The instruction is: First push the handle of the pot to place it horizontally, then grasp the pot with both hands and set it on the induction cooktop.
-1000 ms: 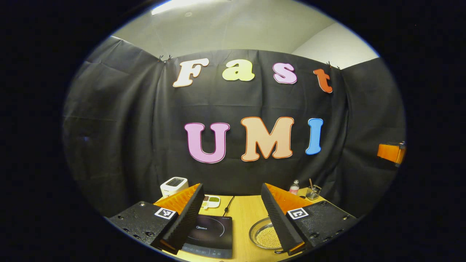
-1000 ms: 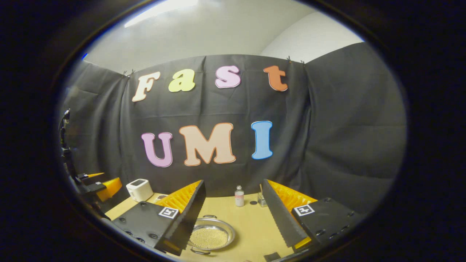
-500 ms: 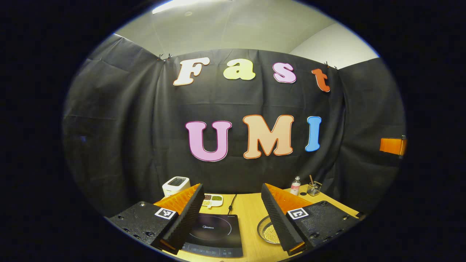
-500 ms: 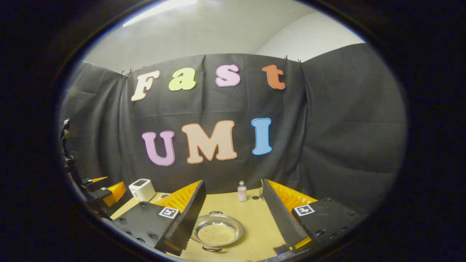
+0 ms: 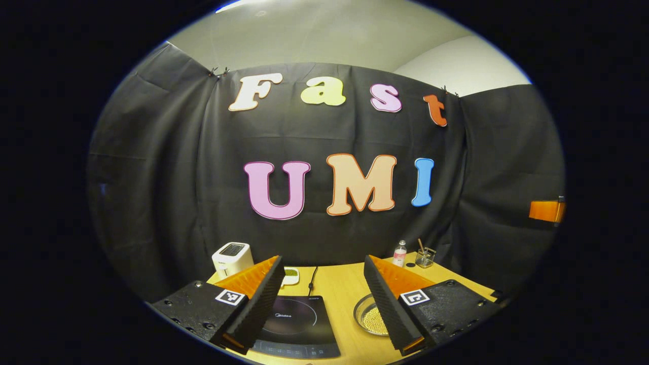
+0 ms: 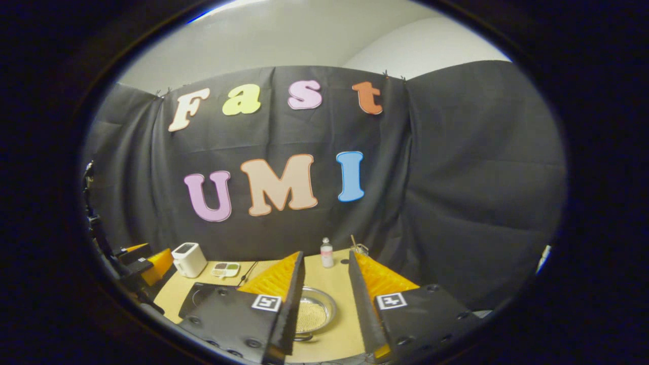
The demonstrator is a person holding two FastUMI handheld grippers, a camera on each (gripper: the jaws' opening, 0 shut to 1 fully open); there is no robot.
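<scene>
Right gripper (image 6: 326,257): fingers parted to a narrow gap, nothing between them, held above the table (image 6: 345,329). Pot (image 6: 315,313): shallow metal pan with pale grains inside, sitting on the wood directly ahead and below, framed in that gap. Near loop handle (image 6: 302,337) pointing back toward the gripper; far handle not made out. Judged from that: handle axis running fore-and-aft along the fingers, not across, so first step not yet done.

Left gripper (image 5: 323,259): fingers spread wide, empty, raised over the induction cooktop (image 5: 296,324), with the pot low to its right, half hidden behind its right-hand finger. In the right gripper view, cooktop lying left of the pot, near but apart.

Right gripper the nearer to the pot and lined up on it, so probably the one to nudge the handle. Calls for a descent, then a sideways push on the near loop to swivel the pan a quarter turn. Risk: sliding the whole pan instead of turning it, or spilling grains.

At the table's back: toaster (image 6: 188,258), small dish (image 6: 225,269), bottle (image 6: 327,252), glass (image 6: 359,249), all well apart from the pot
</scene>
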